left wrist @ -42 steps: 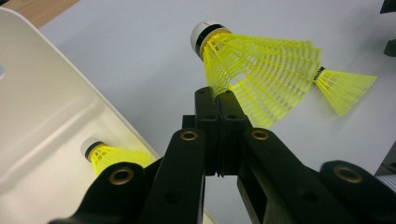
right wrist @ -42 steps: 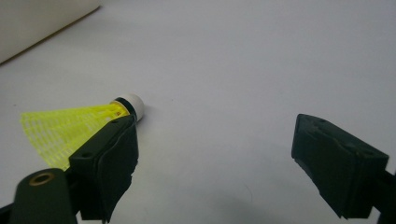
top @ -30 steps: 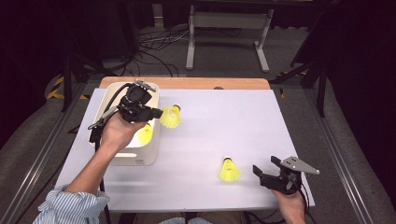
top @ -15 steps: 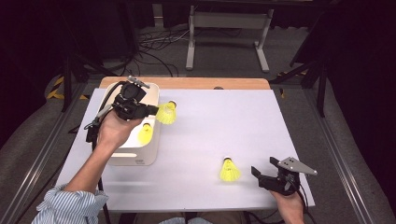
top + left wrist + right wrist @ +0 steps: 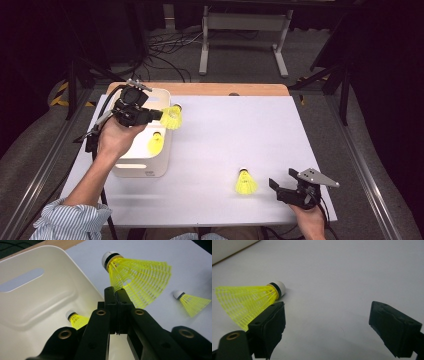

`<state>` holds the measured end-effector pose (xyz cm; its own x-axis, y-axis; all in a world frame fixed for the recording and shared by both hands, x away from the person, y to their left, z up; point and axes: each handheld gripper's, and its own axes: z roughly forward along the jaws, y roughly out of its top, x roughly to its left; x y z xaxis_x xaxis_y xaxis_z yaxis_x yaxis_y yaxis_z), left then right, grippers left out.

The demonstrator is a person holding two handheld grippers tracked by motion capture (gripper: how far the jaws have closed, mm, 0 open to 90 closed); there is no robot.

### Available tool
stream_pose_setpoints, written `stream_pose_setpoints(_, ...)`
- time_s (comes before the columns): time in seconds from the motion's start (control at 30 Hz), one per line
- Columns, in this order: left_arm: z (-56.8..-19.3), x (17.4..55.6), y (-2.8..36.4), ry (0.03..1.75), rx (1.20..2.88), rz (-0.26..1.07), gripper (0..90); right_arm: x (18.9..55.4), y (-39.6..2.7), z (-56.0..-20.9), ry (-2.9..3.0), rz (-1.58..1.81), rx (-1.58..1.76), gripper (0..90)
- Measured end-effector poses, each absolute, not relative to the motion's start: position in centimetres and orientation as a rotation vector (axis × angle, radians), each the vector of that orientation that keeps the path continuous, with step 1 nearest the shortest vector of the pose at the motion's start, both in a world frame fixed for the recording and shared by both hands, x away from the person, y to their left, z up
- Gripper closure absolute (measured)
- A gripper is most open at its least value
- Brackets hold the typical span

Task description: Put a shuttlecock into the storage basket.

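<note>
High view first: my left gripper [image 5: 159, 115] hangs over the right rim of the white bin [image 5: 131, 170] at the table's left, jaws clenched on the skirt of a yellow shuttlecock [image 5: 171, 117] that sticks out past the rim toward the middle of the white table [image 5: 225, 130]. A second shuttlecock [image 5: 155, 143] lies inside the bin, just below my hand. Near the table's front right, my right gripper [image 5: 281, 181] rests low with its jaws spread, and a third shuttlecock [image 5: 245, 183] stands on its skirt just beside it, to the left, not touching.

Left gripper view: my two black jaws meet tight on the lower edge of the held shuttlecock [image 5: 135, 277], its cork tilted up and away from me. The bin [image 5: 32, 297] sits at left with the second shuttlecock [image 5: 76, 320] in it; the third shuttlecock [image 5: 191, 302] is far off at right.

Right gripper view: my jaws stand wide apart with bare table [image 5: 337, 277] between them. The third shuttlecock [image 5: 247, 302] lies behind my left-hand jaw, outside the gap.
</note>
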<state>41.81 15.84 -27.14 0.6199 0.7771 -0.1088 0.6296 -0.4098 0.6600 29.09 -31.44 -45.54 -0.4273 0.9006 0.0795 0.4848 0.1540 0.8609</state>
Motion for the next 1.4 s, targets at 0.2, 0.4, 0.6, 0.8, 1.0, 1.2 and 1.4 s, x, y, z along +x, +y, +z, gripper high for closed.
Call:
stream_pose_setpoints(0.2,-27.1,41.9,16.5,1.112,2.151,0.289,89.7,29.1,-31.5,-45.5,1.979,1.204,1.318,14.3)
stream_pose_setpoints(0.4,-27.1,41.9,17.4,1.143,2.122,0.29,89.7,29.1,-31.5,-45.6,1.983,1.203,1.319,14.2)
stream_pose_setpoints(0.6,-27.4,42.2,18.1,1.177,2.109,0.289,89.7,29.2,-31.4,-45.6,1.99,1.2,1.324,14.0)
stream_pose_setpoints(0.8,-27.7,42.3,18.7,1.206,2.095,0.299,89.7,29.2,-31.4,-45.7,1.993,1.197,1.323,14.0)
stream_pose_setpoints(1.0,-28.1,42.4,19.1,1.223,2.096,0.311,89.7,29.2,-31.4,-45.7,1.993,1.198,1.321,14.0)
stream_pose_setpoints(1.2,-28.5,42.6,19.5,1.245,2.099,0.324,89.7,29.2,-31.4,-45.7,1.993,1.198,1.321,14.0)
stream_pose_setpoints(1.4,-29.1,43.0,20.0,1.271,2.089,0.32,89.7,29.2,-31.4,-45.7,1.994,1.198,1.321,14.0)
